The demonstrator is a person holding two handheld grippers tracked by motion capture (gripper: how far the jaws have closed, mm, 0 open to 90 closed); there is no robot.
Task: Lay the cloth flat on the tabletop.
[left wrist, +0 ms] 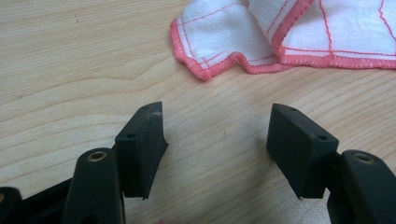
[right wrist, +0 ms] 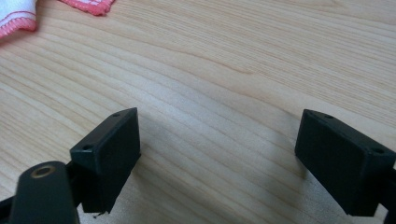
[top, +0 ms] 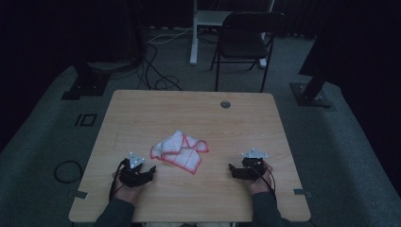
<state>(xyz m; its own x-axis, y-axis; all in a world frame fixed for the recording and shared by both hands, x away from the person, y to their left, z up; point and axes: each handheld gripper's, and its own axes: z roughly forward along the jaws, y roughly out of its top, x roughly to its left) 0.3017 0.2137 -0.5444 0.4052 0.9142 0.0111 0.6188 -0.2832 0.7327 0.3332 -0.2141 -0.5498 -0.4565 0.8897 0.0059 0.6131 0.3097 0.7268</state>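
I note both grippers, left gripper (top: 152,169) and right gripper (top: 231,167), empty with fingers parted; the cloth (top: 179,150) lies crumpled mid-frame on the surface (top: 246,127), untouched; all handling remains.

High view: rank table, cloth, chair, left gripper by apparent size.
1. table
2. chair
3. cloth
4. left gripper

The chair stands farther from the camera, so its true size against the cloth is larger than it looks.
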